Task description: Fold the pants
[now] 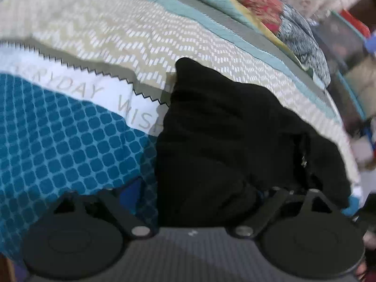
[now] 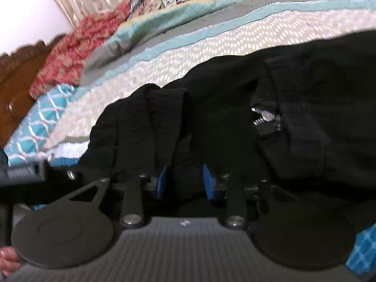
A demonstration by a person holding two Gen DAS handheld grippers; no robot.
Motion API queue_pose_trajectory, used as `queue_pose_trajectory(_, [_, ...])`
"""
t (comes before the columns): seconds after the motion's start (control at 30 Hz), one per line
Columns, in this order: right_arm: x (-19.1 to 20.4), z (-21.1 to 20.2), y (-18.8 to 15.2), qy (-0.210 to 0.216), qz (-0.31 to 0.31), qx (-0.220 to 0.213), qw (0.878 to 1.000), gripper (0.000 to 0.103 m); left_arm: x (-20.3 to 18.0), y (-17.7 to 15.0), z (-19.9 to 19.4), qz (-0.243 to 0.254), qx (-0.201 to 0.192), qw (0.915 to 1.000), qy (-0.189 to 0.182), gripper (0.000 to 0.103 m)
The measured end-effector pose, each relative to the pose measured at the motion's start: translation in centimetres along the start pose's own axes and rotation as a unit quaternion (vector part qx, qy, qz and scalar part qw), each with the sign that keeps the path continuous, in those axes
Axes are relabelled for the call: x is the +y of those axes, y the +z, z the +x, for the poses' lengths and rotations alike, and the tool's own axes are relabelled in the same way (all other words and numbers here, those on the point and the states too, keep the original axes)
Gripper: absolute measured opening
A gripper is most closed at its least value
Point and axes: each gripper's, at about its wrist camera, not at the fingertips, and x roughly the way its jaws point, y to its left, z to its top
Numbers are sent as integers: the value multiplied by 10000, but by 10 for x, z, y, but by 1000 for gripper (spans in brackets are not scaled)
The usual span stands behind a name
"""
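Two grippers at black pants point(image 2: 235, 122) bunched on the bedspread point(image 1: 117, 35).
My right gripper point(image 2: 185, 181) pinched a pants fold; left gripper point(image 1: 195, 195) spread wide, couldn't tell any grip.

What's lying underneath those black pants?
The black pants lie on a patterned bedspread, blue checks and beige zigzag. Whatever is directly beneath them is covered.

Pants point(image 1: 230, 141) lie on bedspread point(image 1: 117, 35), w/ quilt point(image 2: 77, 44) behind at bed's far edge.
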Motion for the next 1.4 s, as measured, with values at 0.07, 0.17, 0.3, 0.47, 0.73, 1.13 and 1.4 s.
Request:
queue_pose_trajectory(0.07, [-2, 1, 4, 53, 45, 63, 10000, 36, -2, -2, -1, 66, -30, 10000, 62, 84])
queue_pose_trajectory(0.17, [1, 4, 4, 24, -72, 38, 10000, 36, -1, -2, -1, -16, -31, 10000, 44, 84])
queue_pose_trajectory(0.3, [5, 2, 2, 20, -90, -19, 10000, 36, 2, -3, -4, -4, -59, 10000, 21, 84])
queue_pose_trajectory(0.47, [2, -6, -2, 4, 9, -56, 10000, 38, 2, -4, -5, 14, -49, 10000, 26, 85])
queue_pose_trajectory(0.73, [-17, -39, -3, 461, 296, -208, 9983, 41, -2, 1, -6, -27, 77, 10000, -43, 94])
queue_pose_trajectory(1.13, [-151, -170, 15, -1351, 1863, -2651, 9364, 70, 11, 29, -57, -548, -602, 9964, -222, 92])
queue_pose_trajectory(1.4, [-178, -126, 6, -939, 2476, -1903, 9453, 48, -52, 60, -38, 172, -306, 9981, -508, 91])
